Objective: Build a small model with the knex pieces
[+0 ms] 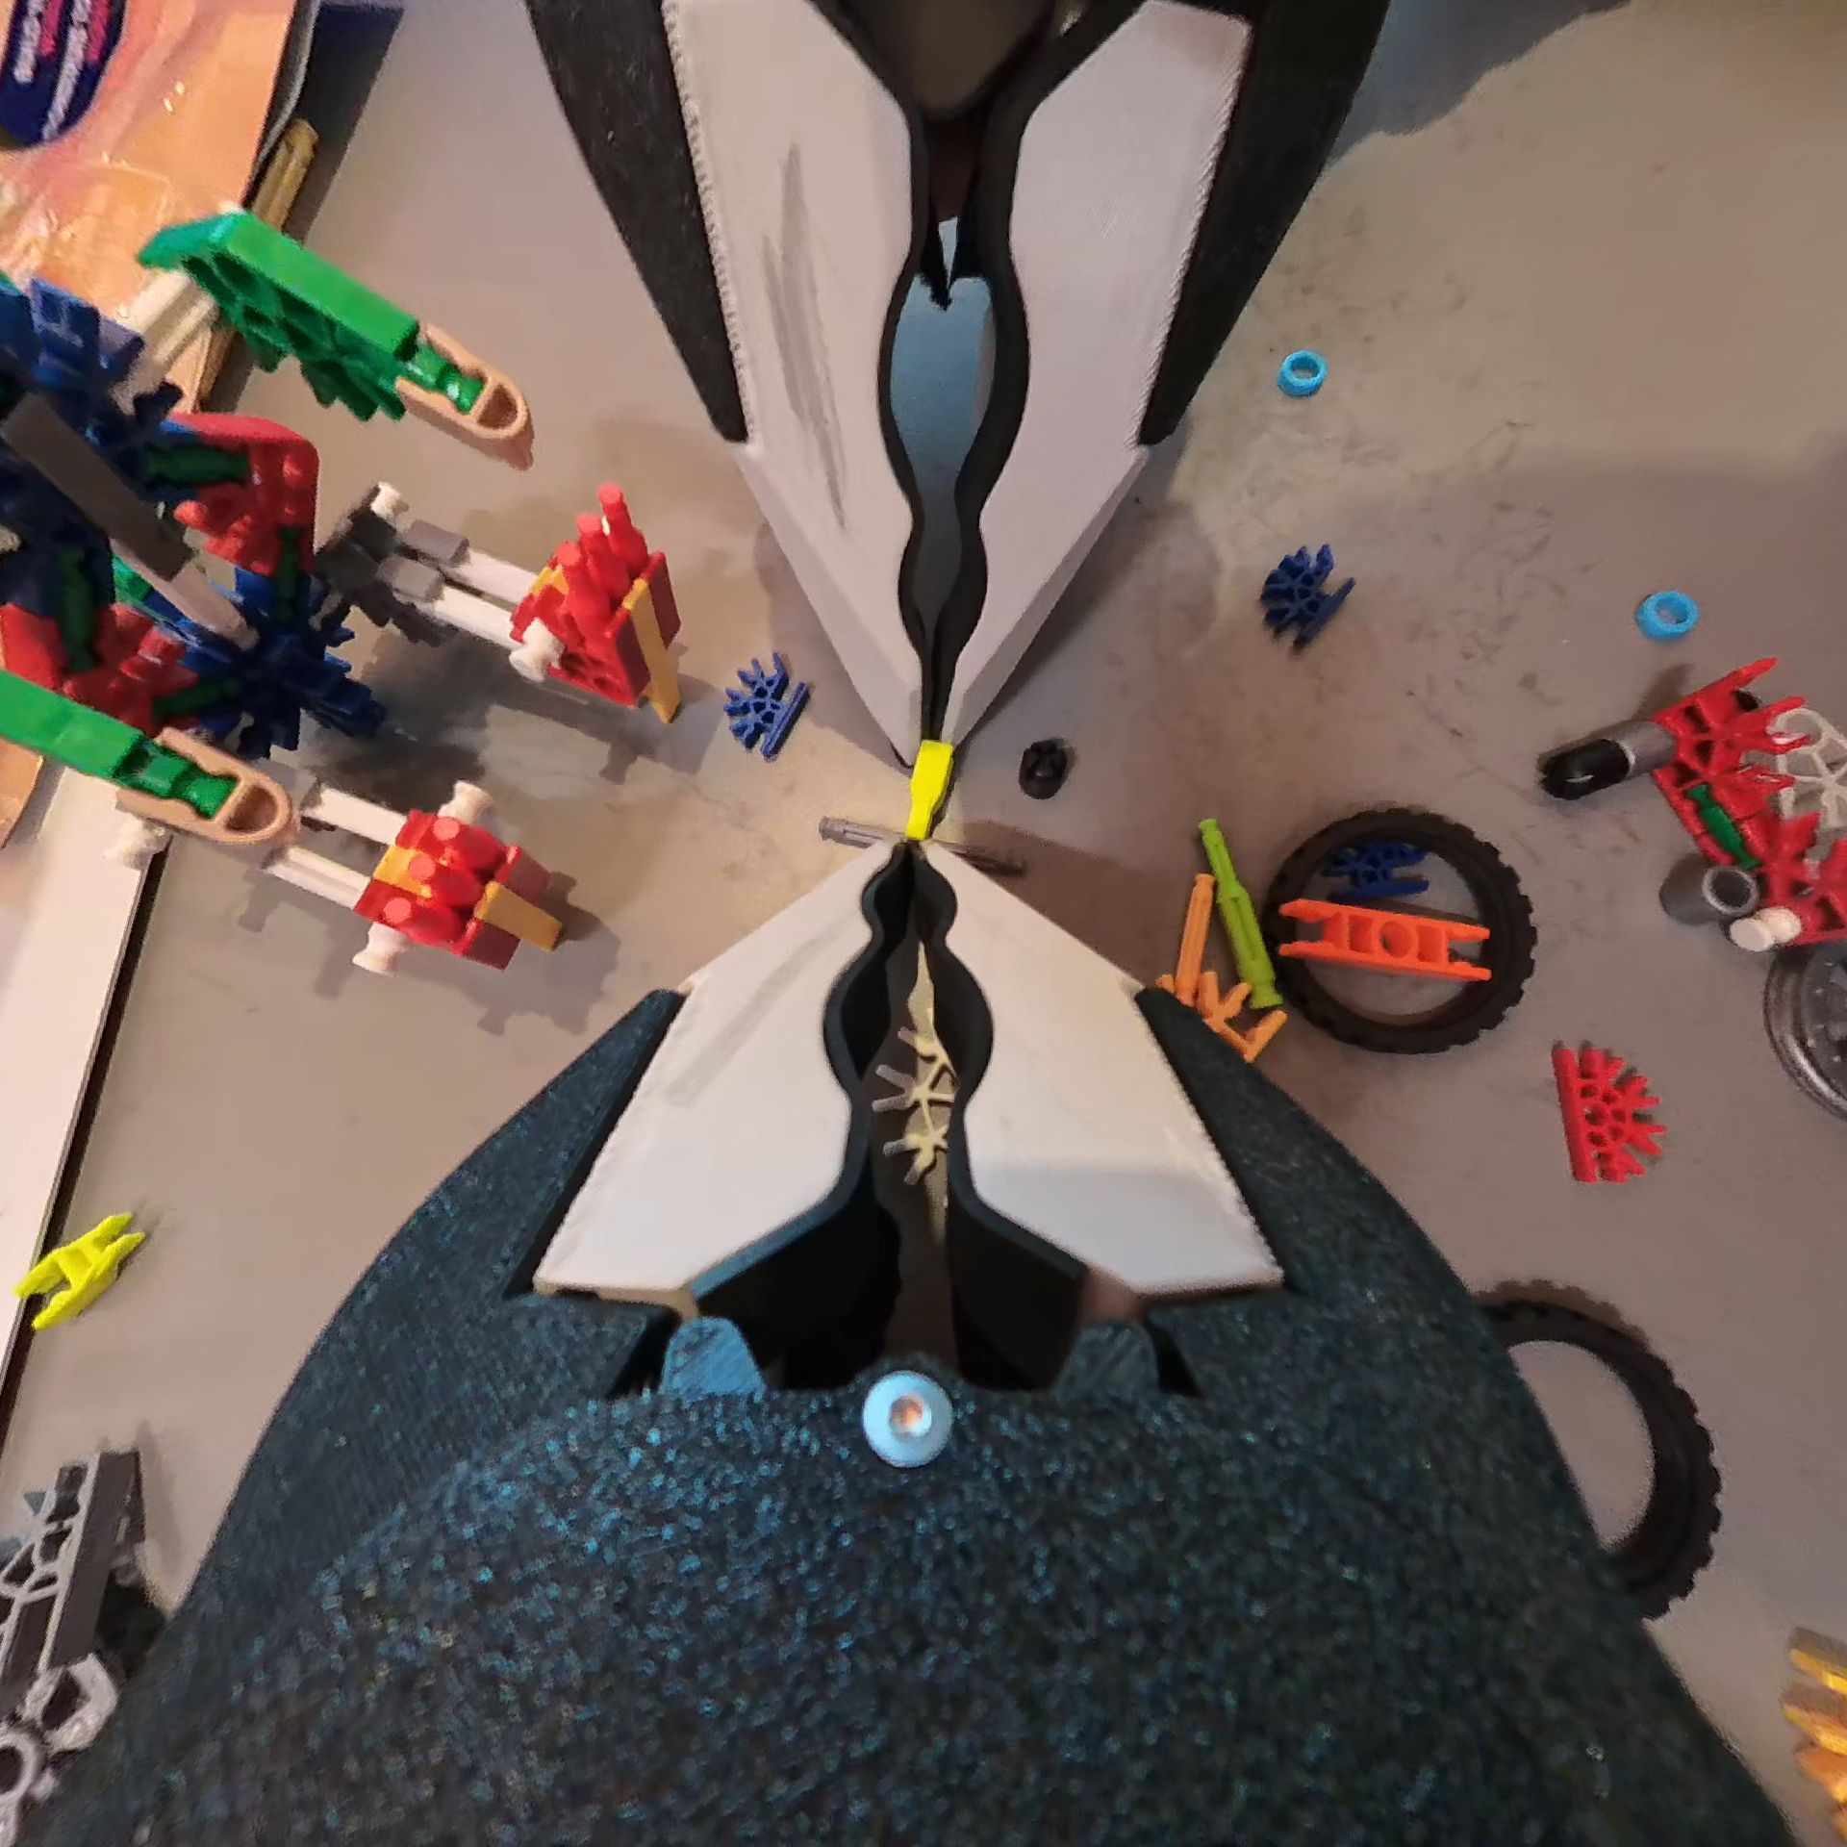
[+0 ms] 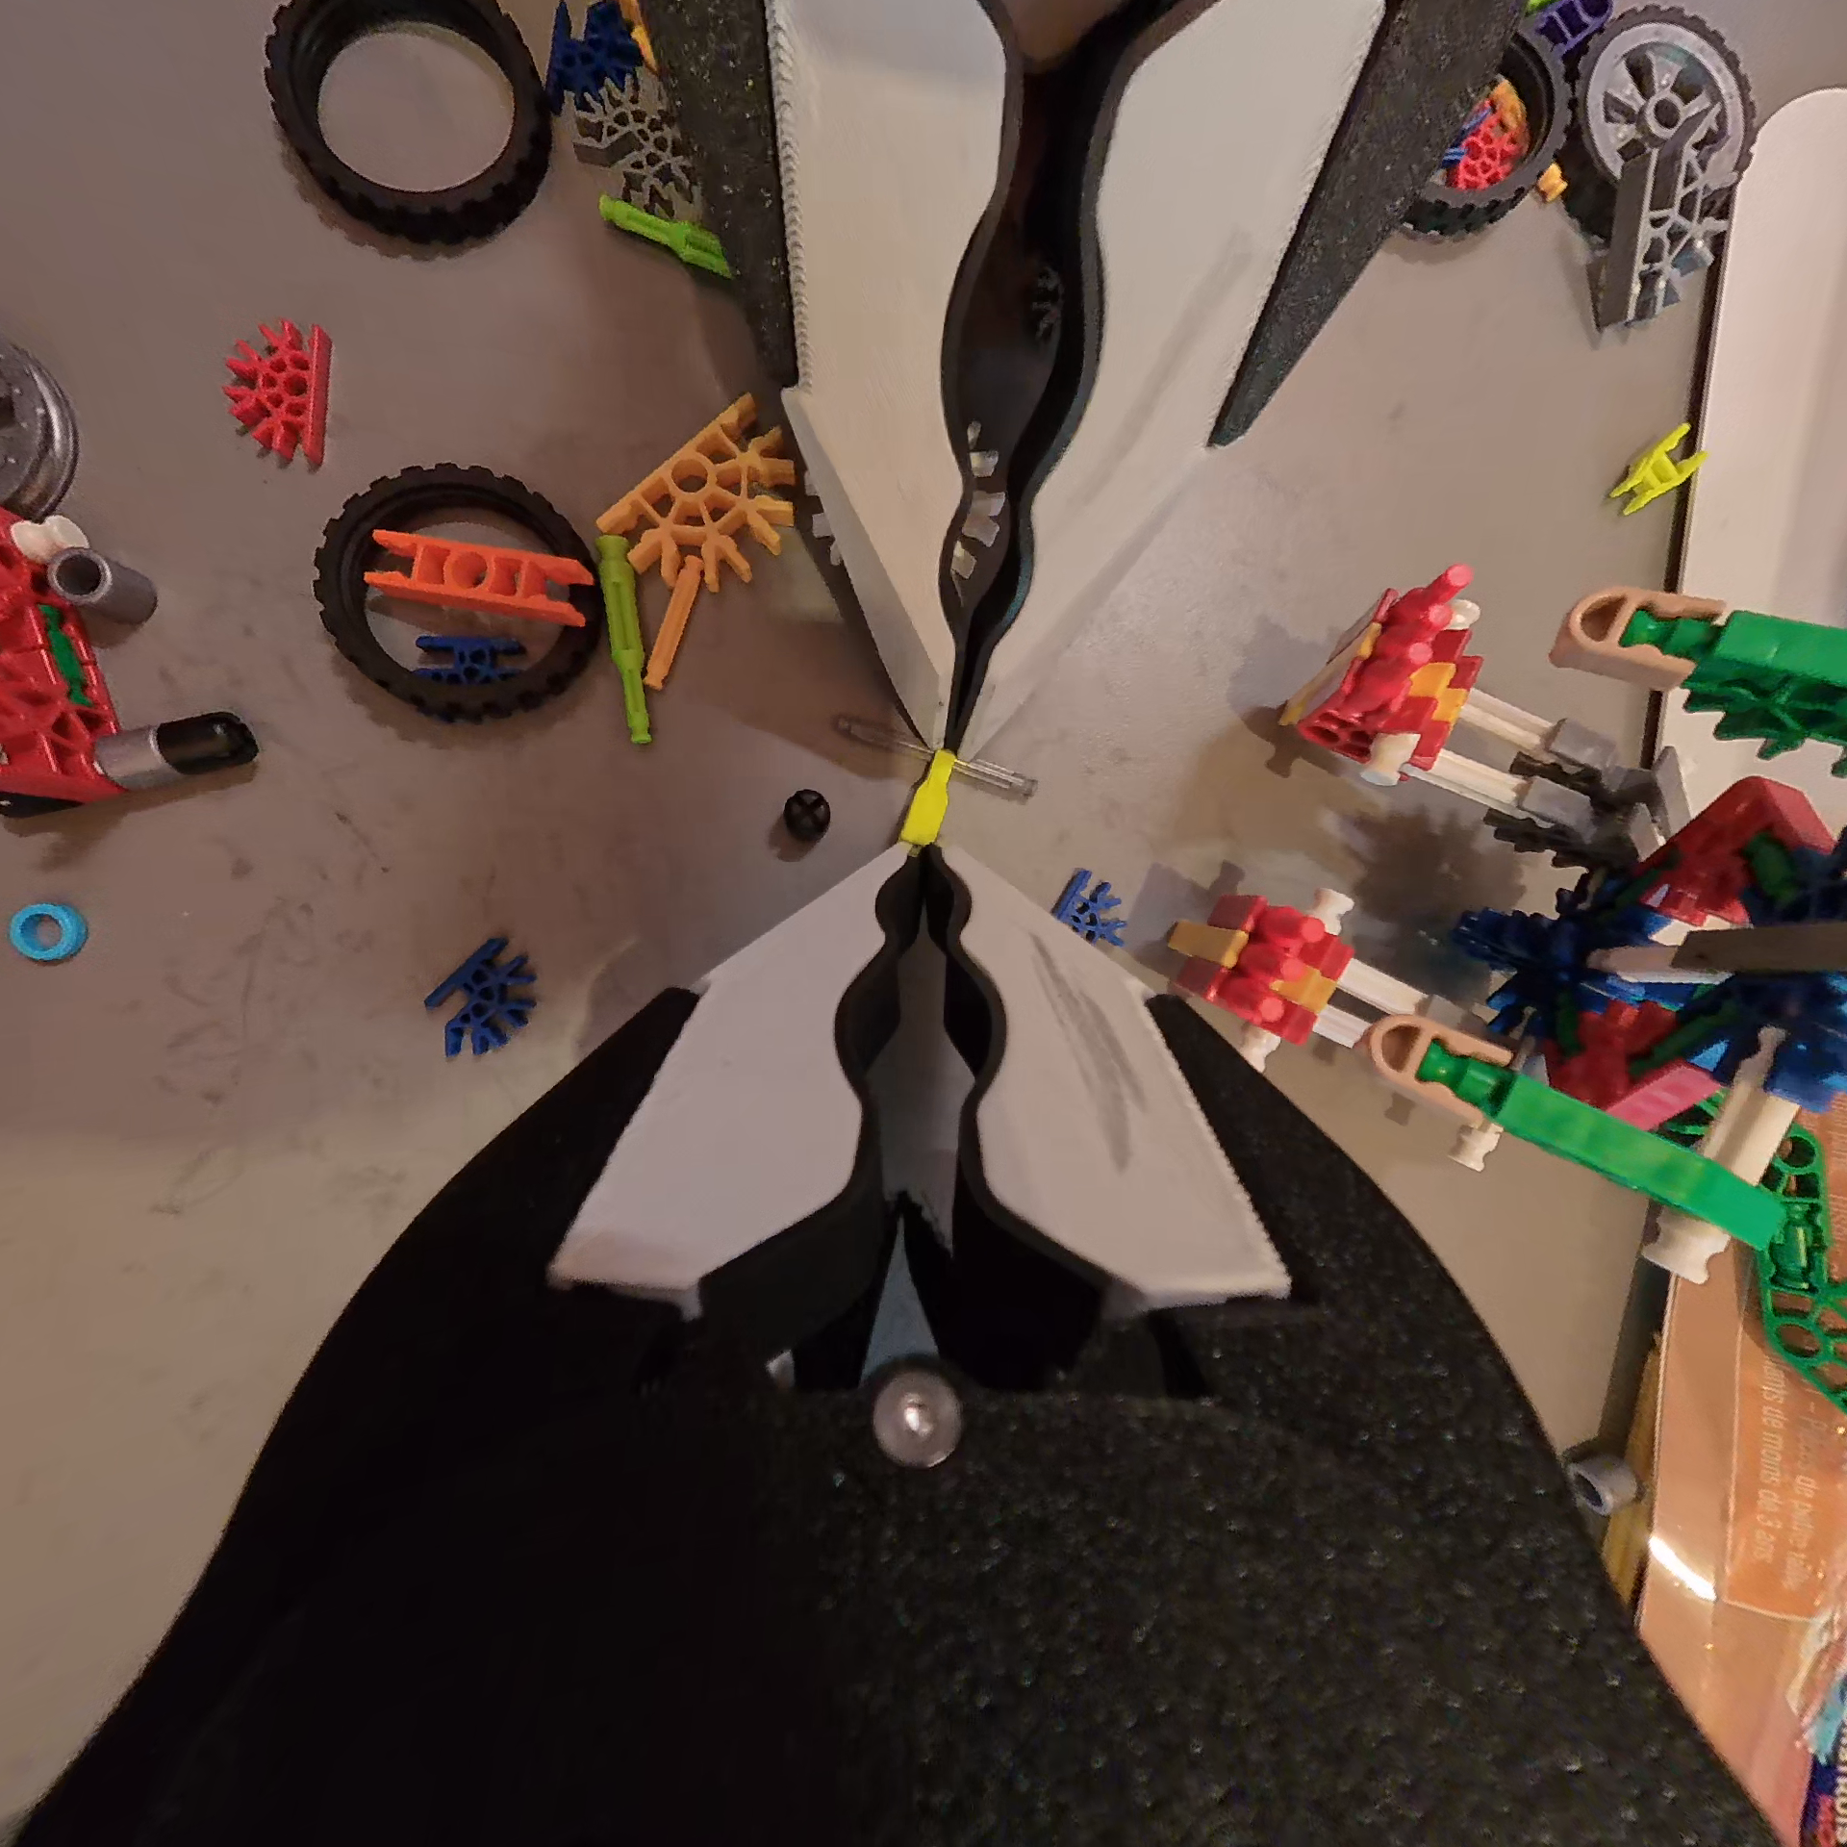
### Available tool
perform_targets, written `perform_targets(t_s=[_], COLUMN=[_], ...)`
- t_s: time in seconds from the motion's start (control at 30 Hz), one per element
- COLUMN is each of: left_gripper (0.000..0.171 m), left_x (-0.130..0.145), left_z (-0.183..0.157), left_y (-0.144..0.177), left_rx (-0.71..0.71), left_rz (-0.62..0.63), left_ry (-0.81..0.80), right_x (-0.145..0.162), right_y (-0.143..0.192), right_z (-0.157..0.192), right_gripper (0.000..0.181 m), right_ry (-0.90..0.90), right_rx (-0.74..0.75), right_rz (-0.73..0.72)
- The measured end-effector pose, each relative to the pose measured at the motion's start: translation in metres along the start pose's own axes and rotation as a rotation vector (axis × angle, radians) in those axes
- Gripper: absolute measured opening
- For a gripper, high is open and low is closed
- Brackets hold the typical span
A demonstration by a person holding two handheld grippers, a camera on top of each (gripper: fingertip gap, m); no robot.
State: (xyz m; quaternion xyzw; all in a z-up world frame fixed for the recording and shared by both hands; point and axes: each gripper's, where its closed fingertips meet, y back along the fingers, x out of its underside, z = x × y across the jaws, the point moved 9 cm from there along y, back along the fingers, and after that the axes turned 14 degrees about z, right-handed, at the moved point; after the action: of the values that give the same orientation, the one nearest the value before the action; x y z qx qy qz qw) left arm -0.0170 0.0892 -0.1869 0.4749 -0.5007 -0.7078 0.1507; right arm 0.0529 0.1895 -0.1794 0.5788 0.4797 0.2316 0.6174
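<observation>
A short yellow rod (image 1: 927, 790) is held over the grey table between both grippers, which meet tip to tip. My left gripper (image 1: 915, 852) is shut on its near end. My right gripper (image 1: 936, 735) comes in from the top and is shut on the far end. The right wrist view shows the same yellow rod (image 2: 927, 800), with my right gripper (image 2: 920, 852) below it and my left gripper (image 2: 944, 742) above. A thin clear rod (image 2: 999, 775) lies on the table under the tips. A white snowflake connector (image 1: 915, 1099) shows in the gap between the left fingers; I cannot tell whether it is held.
A colourful built model (image 1: 200, 620) with red blocks and green arms stands left, beside a printed box (image 1: 130, 150). To the right lie a black tyre (image 1: 1399, 929) with an orange piece inside, blue connectors (image 1: 1304, 590), a red connector (image 1: 1604, 1114), blue rings (image 1: 1299, 372) and a small black ball (image 1: 1044, 765). Both grippers' tips are close together, under 4 cm apart. The red connector (image 1: 1604, 1114) lies around 12 centimetres away from my left fingertips. Look for it in the right wrist view (image 2: 259, 387) too.
</observation>
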Motion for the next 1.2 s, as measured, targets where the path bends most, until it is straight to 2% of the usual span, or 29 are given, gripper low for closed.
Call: perform_targets(t_s=[0.97, 1.0, 1.03, 1.07, 1.1, 1.13, 1.17, 1.2], left_gripper=[0.0, 0.0, 0.0, 0.0, 0.009, 0.003, 0.0, 0.0], left_x=[-0.003, -0.009, -0.022, -0.042, -0.048, -0.079, -0.054, -0.049], left_z=[0.007, -0.011, -0.038, -0.074, -0.087, -0.084, -0.069, -0.07], left_y=[-0.001, -0.009, -0.017, -0.033, -0.045, -0.04, -0.03, -0.027], left_rx=[0.055, 0.121, 0.242, 0.301, 0.251, 0.229, 0.209, 0.21], left_rz=[-0.01, -0.008, -0.001, -0.094, 0.013, -0.001, -0.019, -0.014], left_ry=[-0.015, -0.046, -0.172, -0.309, -0.398, -0.366, -0.328, -0.313], right_x=[0.001, -0.005, -0.017, -0.008, -0.001, -0.009, -0.015, -0.014], right_y=[0.005, 0.001, -0.008, -0.024, -0.025, -0.01, 0.0, -0.001], right_z=[0.002, 0.004, 0.009, 0.02, 0.021, 0.014, 0.009, 0.009], right_gripper=[0.0, 0.0, 0.0, 0.0, 0.0, 0.0, 0.0, 0.0], right_ry=[0.017, 0.013, 0.038, 0.089, 0.057, 0.049, 0.059, 0.048], right_rx=[-0.028, -0.007, 0.024, 0.035, 0.006, 0.025, 0.044, 0.032], right_rz=[-0.013, -0.045, -0.126, -0.144, -0.107, -0.065, -0.033, -0.043])
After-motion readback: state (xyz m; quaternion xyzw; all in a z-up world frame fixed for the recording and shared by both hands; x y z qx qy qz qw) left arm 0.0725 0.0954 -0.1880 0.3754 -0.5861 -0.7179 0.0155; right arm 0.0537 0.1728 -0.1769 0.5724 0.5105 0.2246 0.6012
